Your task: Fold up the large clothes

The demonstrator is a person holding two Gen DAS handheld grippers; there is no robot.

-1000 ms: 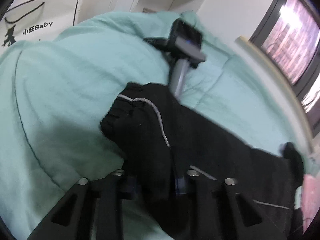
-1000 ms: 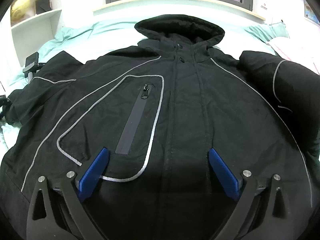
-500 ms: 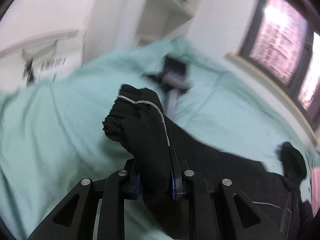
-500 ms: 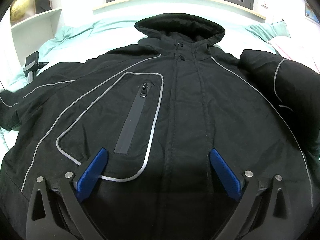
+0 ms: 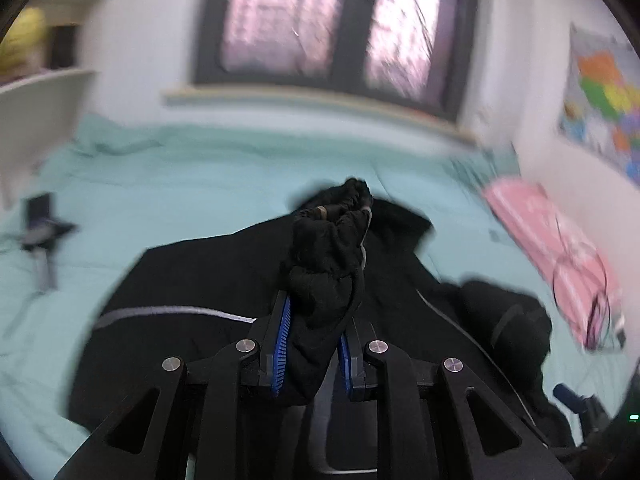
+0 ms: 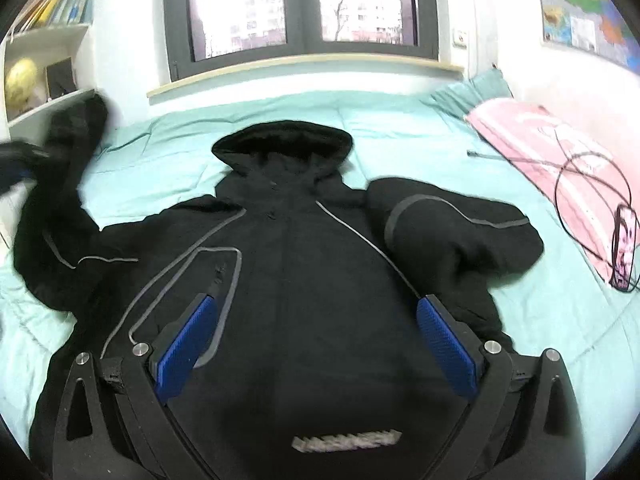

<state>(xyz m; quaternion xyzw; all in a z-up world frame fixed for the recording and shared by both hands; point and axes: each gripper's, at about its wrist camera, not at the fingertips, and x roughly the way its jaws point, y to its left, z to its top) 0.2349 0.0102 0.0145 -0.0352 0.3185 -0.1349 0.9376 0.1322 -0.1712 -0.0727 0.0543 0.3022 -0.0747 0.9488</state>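
Note:
A large black hooded jacket (image 6: pixel 304 248) with grey piping lies face up on a teal bed (image 6: pixel 400 120), hood toward the window. My left gripper (image 5: pixel 314 312) is shut on the cuff of the jacket's left sleeve (image 5: pixel 332 240) and holds it lifted above the jacket body (image 5: pixel 192 280). In the right wrist view that raised sleeve (image 6: pixel 60 168) shows at the far left. My right gripper (image 6: pixel 316 320) is open and empty above the jacket's lower front. The other sleeve (image 6: pixel 460 232) lies bunched on the right.
A pink pillow (image 6: pixel 560 168) with a black cable and a phone (image 6: pixel 624 248) lies at the bed's right side. A small camera on a handle (image 5: pixel 40 232) lies on the bed at the left. White shelves (image 6: pixel 44 64) stand at the left, the window sill (image 6: pixel 304 68) behind.
My left gripper has lifted the sleeve cuff off the bed and swung it up and over toward the jacket body. My right gripper has risen and drawn back from the jacket.

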